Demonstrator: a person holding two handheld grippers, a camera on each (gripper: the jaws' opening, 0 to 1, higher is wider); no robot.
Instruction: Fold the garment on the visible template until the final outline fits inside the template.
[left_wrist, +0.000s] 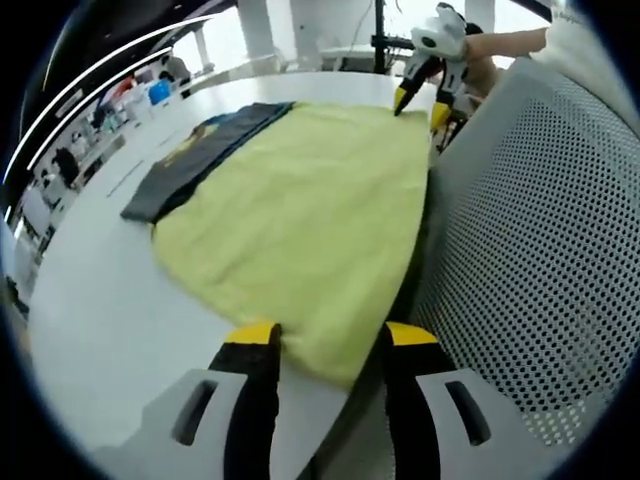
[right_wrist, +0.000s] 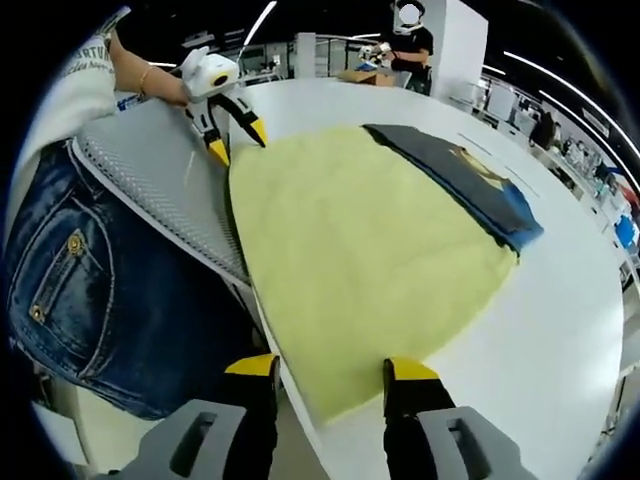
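Observation:
A yellow garment (left_wrist: 300, 210) (right_wrist: 360, 250) lies spread flat on the white table (left_wrist: 110, 320) (right_wrist: 560, 330). A dark template sheet (left_wrist: 195, 155) (right_wrist: 465, 175) with a yellow print sticks out from under its far side. My left gripper (left_wrist: 332, 340) is open at the table's near edge, its jaws standing on either side of one garment corner. My right gripper (right_wrist: 330, 370) is open too, straddling the other near corner. Each shows in the other's view, held by a hand: the right gripper (left_wrist: 420, 105) and the left gripper (right_wrist: 236, 140), both with jaws apart at the cloth's edge.
A grey perforated chair back (left_wrist: 540, 250) (right_wrist: 160, 190) presses against the table's near edge beside the garment. The person's jeans (right_wrist: 90, 290) are close behind it. Another person (right_wrist: 405, 40) stands beyond the far end of the table, with shelves and benches around.

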